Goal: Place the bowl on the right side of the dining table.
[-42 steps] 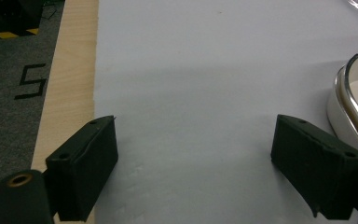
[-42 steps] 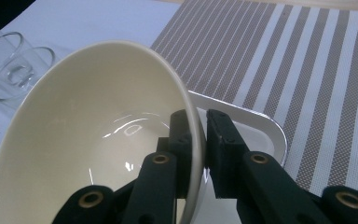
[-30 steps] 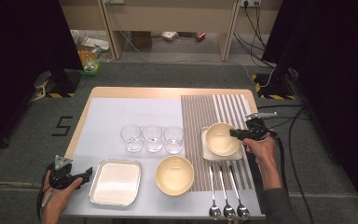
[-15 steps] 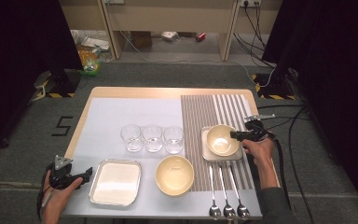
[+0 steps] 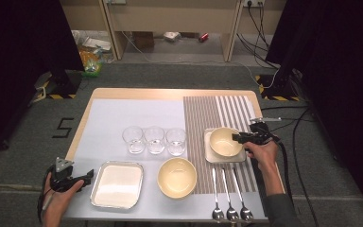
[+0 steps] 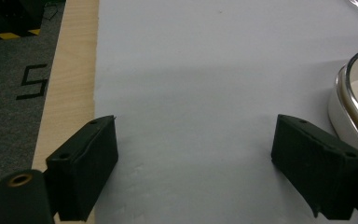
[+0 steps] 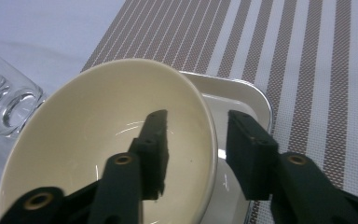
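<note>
— Right hand-held gripper (image 5: 238,138)?
— Straddling the rim of the small cream bowl (image 5: 225,141), one jaw inside, one outside. Jaws just been opening, wall of the bowl between them; pads look clear of it now, though hard to be sure on the inner side.
— And the bowl?
— Sitting on the square white plate (image 5: 210,156), on the striped mat (image 5: 203,113) at the right of the worktop (image 5: 137,94).
— Left hand-held gripper (image 5: 89,176)?
— Wide open, nothing between the jaws, low over the pale sheet at the near left corner, just beside the metal tray (image 5: 116,185).
— Neighbours?
— Three glasses (image 5: 154,140) in a row, a larger cream bowl (image 5: 177,177), three spoons (image 5: 230,212) at the near edge.
</note>
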`<state>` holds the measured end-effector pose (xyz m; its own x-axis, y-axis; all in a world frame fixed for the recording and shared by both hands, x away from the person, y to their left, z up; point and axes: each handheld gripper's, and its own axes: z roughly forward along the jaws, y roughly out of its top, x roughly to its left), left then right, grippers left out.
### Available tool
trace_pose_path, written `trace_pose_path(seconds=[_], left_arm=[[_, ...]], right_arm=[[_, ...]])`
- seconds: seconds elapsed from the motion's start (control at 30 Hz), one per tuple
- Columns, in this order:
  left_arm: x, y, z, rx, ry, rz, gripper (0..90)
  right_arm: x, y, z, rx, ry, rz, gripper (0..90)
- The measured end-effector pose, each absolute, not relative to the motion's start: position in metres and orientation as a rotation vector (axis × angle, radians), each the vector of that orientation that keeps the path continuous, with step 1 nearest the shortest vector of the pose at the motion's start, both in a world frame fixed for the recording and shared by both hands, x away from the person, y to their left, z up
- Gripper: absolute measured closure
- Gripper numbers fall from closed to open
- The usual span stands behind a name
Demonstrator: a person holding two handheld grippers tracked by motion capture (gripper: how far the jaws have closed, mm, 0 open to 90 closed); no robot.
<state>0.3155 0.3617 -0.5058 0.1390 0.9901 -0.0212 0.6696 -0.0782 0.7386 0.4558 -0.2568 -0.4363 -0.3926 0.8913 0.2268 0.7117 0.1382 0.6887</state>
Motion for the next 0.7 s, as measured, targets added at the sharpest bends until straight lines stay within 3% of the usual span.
trace_pose_path(seconds=[0.07,0.1,0.33,0.7], left_arm=[[0.315,0.362,-0.506,1.814,1.593,0.682,13.6],[0.315,0.362,-0.506,1.815,1.591,0.683,13.6],[0.315,0.362,-0.506,1.814,1.591,0.683,13.6],[0.315,0.362,-0.506,1.814,1.591,0.684,13.7]], right_arm=[[0.454,-0.256,-0.435,1.560,2.175,1.103,52.5],[0.451,-0.257,-0.434,1.553,2.171,1.112,46.3],[0.433,-0.264,-0.429,1.523,2.157,1.121,35.7],[0.396,-0.268,-0.424,1.456,2.138,1.167,27.2]])
